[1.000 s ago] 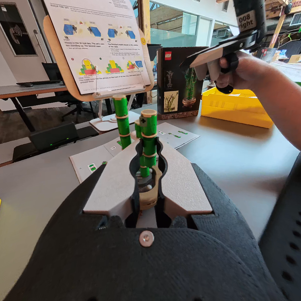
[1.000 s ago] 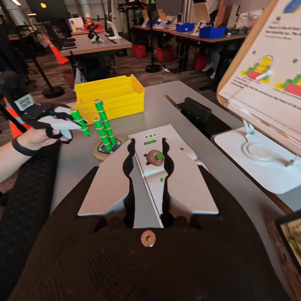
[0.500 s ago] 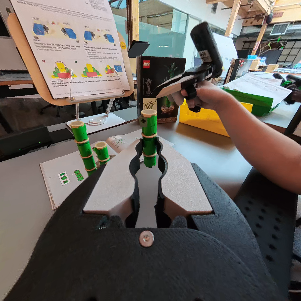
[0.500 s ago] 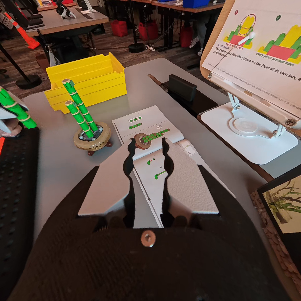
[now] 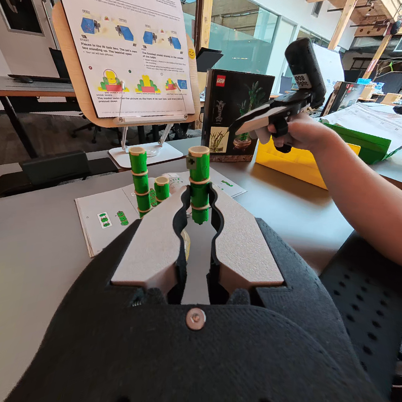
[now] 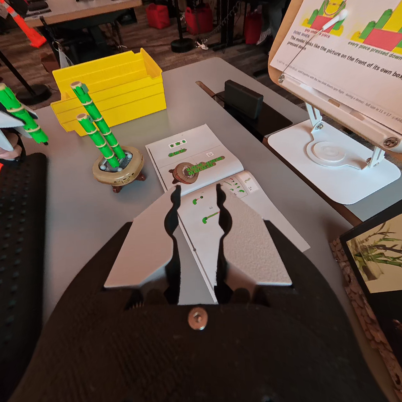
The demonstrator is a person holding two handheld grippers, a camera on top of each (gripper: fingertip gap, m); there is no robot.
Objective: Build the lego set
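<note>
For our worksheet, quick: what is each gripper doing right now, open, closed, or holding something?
Left gripper: closed on a green bamboo stalk, held upright above the table.
Right gripper: open, holding nothing, above the instruction booklet.

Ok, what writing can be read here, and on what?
I don't copy writing; it stands on:
Sheet on stand: printed lines.
Black box: red logo.
Right gripper: white tag on handle.
Booklet: small step numbers.
Stalk in left gripper: none.
</note>
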